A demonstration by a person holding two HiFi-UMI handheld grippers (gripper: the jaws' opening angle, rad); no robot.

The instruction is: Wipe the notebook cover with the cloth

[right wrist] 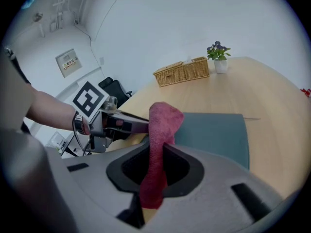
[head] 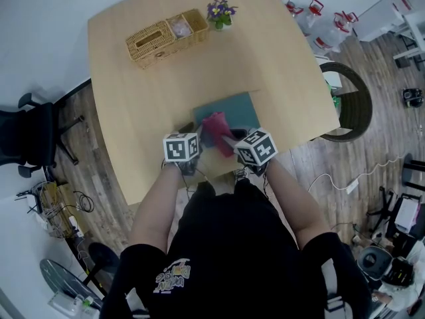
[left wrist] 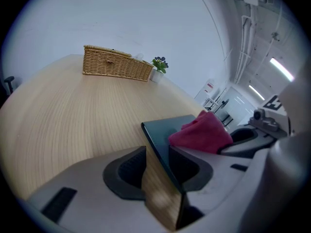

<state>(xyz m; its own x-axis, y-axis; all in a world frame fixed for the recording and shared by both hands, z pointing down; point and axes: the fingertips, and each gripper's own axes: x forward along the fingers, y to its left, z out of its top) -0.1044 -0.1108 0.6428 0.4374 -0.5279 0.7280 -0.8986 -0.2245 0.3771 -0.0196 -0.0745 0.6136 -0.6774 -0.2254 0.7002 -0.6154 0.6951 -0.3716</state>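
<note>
The right gripper [right wrist: 154,171] is squeezing its jaws tight on the red cloth [right wrist: 163,123]. The cloth is bunching up out of the pads and hanging over the near end of the teal notebook [right wrist: 214,132]. The left gripper [left wrist: 156,169] is sitting with its jaws apart, straddling the notebook's near left edge: one pad is right up against the cover and bare wood is showing beside the other, so it's not pinching anything. The notebook is lying flat on the light wood table [head: 133,111], right in front of the person. Further back, a wicker basket [head: 166,37] and a little pot of purple flowers [head: 219,12] are sitting side by side near the far edge.
</note>
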